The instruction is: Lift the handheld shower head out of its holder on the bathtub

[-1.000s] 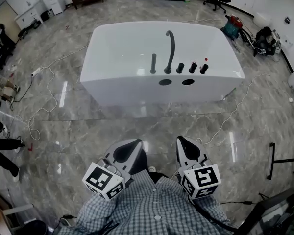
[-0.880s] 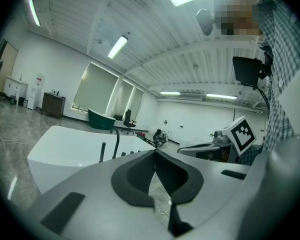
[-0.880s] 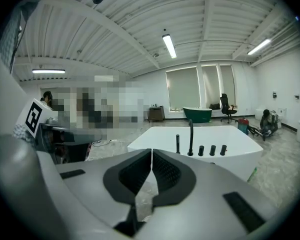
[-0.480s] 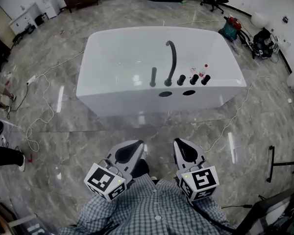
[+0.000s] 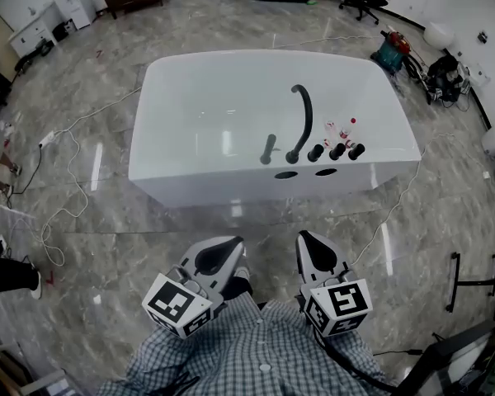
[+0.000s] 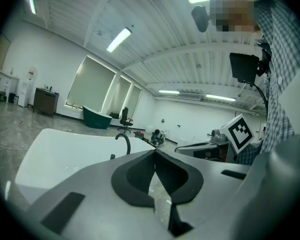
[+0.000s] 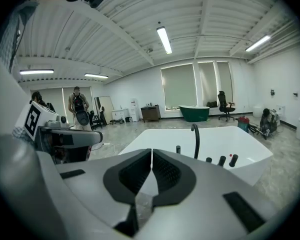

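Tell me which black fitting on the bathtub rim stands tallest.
The curved spout: it arches well above the short handheld shower head and the three knobs.

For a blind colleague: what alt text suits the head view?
A white bathtub stands on a grey marbled floor, with a black curved spout, an upright handheld shower head and three knobs on its near rim. The left tool and right tool point toward it.

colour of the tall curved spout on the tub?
Black. The spout shows best in the head view, against the white bathtub.
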Action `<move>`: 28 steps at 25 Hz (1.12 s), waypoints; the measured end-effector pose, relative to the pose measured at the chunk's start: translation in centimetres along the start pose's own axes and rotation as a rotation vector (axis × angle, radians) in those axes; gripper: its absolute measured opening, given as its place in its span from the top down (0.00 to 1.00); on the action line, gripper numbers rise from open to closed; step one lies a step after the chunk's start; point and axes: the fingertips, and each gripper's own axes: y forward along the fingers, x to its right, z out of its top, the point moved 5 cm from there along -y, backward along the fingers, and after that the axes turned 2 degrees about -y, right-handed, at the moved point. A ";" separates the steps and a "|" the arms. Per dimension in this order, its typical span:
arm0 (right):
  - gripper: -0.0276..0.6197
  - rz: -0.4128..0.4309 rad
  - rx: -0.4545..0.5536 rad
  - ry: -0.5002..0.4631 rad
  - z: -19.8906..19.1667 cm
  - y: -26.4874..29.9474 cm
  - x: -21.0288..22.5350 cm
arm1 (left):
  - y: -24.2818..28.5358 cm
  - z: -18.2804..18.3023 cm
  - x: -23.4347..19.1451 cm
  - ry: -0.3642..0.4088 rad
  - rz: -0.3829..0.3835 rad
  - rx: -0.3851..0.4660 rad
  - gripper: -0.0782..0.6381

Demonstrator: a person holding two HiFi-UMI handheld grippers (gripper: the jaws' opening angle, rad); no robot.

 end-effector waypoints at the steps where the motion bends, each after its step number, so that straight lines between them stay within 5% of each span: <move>1: 0.93 -0.004 -0.001 0.002 0.2 0.6 0.0 | 0.1 0.2 -0.8 0.005 -0.001 0.000 0.88; 14: 0.93 -0.052 -0.043 0.011 1.3 5.3 0.7 | 1.3 1.4 -7.0 -0.002 0.010 -0.003 0.88; 28: 0.93 0.026 -0.037 -0.002 4.7 12.3 7.2 | 8.0 3.5 -10.5 -0.022 0.082 -0.009 0.88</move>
